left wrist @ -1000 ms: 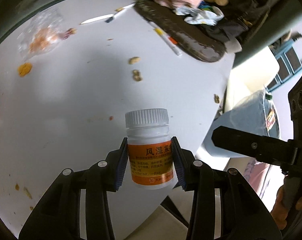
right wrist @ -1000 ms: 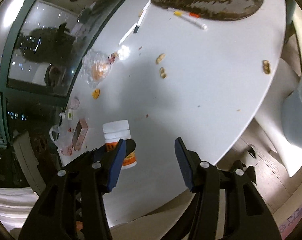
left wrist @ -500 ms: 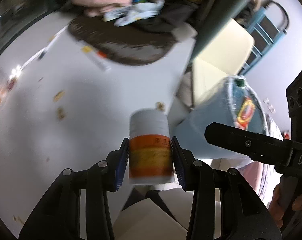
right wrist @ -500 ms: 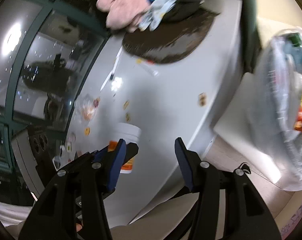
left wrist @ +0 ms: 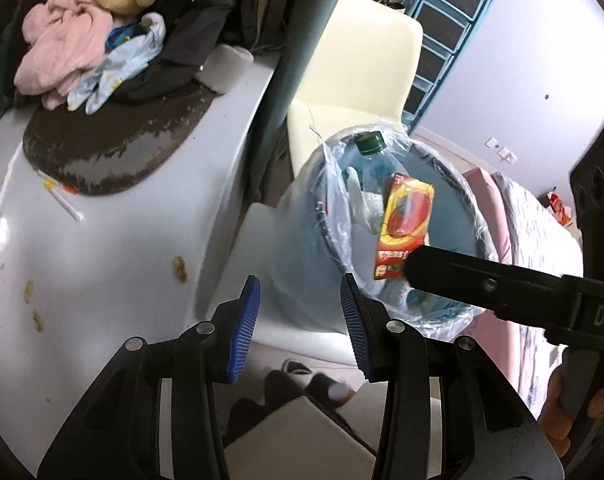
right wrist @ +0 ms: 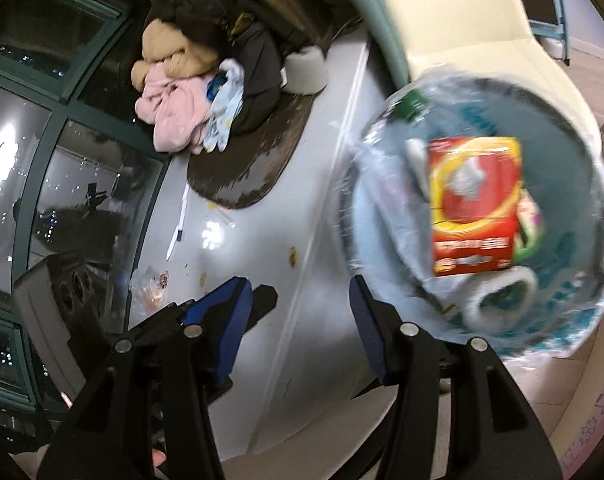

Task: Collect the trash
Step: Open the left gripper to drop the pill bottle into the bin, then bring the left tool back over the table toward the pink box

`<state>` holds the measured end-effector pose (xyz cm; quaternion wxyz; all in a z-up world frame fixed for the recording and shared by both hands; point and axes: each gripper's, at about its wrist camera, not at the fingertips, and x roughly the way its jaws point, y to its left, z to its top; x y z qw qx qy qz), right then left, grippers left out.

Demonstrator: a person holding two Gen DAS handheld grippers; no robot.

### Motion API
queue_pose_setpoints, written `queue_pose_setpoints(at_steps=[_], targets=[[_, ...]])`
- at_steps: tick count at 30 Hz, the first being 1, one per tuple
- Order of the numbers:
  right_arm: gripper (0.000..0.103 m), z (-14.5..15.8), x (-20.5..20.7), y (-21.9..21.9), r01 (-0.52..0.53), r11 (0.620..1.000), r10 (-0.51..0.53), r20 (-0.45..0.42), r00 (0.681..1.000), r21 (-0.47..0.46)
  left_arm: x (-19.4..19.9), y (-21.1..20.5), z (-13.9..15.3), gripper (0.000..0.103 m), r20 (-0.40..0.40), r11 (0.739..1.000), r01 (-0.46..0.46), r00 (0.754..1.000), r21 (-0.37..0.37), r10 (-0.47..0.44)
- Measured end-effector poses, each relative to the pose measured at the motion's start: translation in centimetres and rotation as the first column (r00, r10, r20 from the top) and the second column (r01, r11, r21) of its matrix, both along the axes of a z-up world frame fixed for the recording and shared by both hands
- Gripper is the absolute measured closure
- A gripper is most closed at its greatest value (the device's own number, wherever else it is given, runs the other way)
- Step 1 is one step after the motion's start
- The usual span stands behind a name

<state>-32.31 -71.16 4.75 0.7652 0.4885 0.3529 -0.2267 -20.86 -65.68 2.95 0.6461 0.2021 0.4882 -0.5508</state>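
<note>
My left gripper (left wrist: pixel 298 320) is open and empty, just left of the lined trash bin (left wrist: pixel 302 240). The bin holds a red and yellow box (left wrist: pixel 406 220), a green-capped bottle (left wrist: pixel 369 142) and plastic. The white pill bottle is out of sight. My right gripper (right wrist: pixel 302 320) is open and empty beside the bin (right wrist: pixel 582 184), where the red box (right wrist: pixel 474 208) shows. Its body crosses the left wrist view at the right (left wrist: pixel 502 284). Peanut shells (left wrist: pixel 179 269) and a crumpled wrapper (right wrist: pixel 150 292) lie on the white table (left wrist: pixel 102 248).
A dark mat (left wrist: pixel 102 152) with a pile of clothes (left wrist: pixel 62 56) sits at the table's far end. Pens (left wrist: pixel 64 200) lie near it. A cream chair (left wrist: pixel 362 80) stands behind the bin. A blue ladder (left wrist: pixel 454 32) and a bed (left wrist: pixel 534 232) are at the right.
My left gripper swung right from the table to the bin with the pill bottle, then opened; the bottle is gone from its jaws. My right gripper also swung toward the bin.
</note>
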Motion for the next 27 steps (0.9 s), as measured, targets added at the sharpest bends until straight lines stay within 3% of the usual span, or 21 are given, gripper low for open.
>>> queue_pose_setpoints(at_steps=[6, 13, 18, 23, 27], targets=[[0.054, -1.4, -1.8, 0.1, 0.055, 0.998, -0.055, -0.005, 0.998, 0.041, 2.2, 1.9, -2.5, 0.064, -0.064, 0.993, -0.097, 0.993, 0.070, 0.102], [0.054, -2.9, -1.1, 1.4, 0.039, 0.996, -0.038, -0.013, 0.999, 0.080, 5.1, 5.3, -4.9, 0.064, -0.090, 0.967, -0.207, 0.971, 0.148, 0.221], [0.054, -2.8, -0.7, 1.9, 0.039, 0.997, -0.038, -0.013, 0.999, 0.062, 6.2, 6.5, -5.4, 0.063, -0.100, 0.961, -0.223, 0.965, 0.162, 0.241], [0.054, -2.9, -0.8, 2.2, 0.049, 0.997, -0.048, -0.026, 0.999, 0.053, 6.6, 7.5, -6.1, 0.048, -0.109, 0.953, -0.246, 0.957, 0.176, 0.267], [0.054, -2.9, -0.7, 2.5, 0.033, 0.998, -0.032, -0.038, 0.999, 0.047, 6.4, 8.1, -6.4, 0.047, -0.116, 0.948, -0.260, 0.952, 0.183, 0.283]])
